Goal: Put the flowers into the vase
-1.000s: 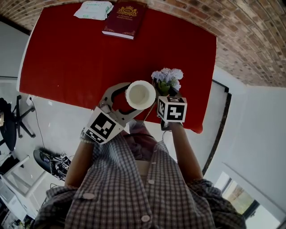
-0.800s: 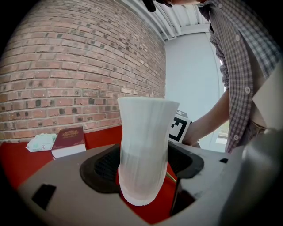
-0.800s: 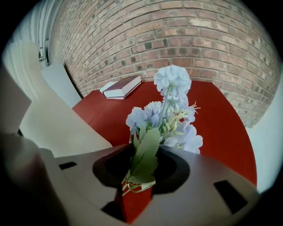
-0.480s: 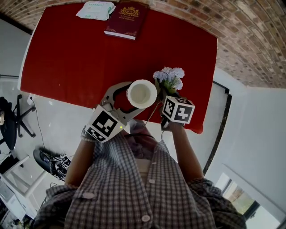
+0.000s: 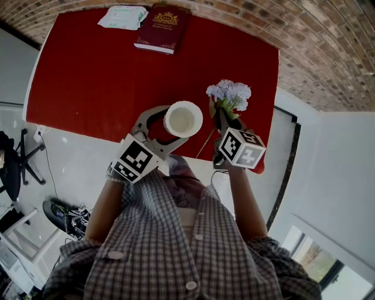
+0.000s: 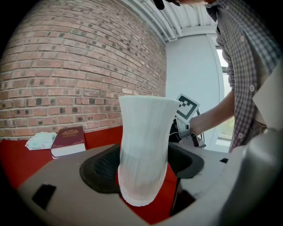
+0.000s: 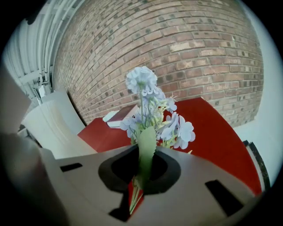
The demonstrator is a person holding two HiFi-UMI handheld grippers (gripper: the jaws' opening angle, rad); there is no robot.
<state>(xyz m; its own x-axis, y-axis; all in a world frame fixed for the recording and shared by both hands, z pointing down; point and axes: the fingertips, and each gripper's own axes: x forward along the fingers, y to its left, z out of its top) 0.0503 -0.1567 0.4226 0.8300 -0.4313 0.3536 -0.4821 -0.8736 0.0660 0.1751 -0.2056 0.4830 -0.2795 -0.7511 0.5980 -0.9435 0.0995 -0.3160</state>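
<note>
Here, at the near edge of a red table, the job stands roughly at its midpoint; the flowers are picked up but not yet in the vase.

The left gripper has its dark pads pressed against either side of the ribbed white vase, low on its body, holding it upright with its mouth open and empty; whether the base rests on the cloth or hangs just above it cannot be told.

The right gripper has just been closing its jaws and now pinches the green stems of the pale lilac bunch; the blossoms rise above the jaws while the stem ends trail below them.

The bunch sits just beside the vase, on its right, and not yet over the rim.

What remains, by the look of it, is to swing the stems across to the mouth, tip the bunch so the ends point down, lower them in and let go.

A maroon book and a white packet lie untouched at the far edge.
</note>
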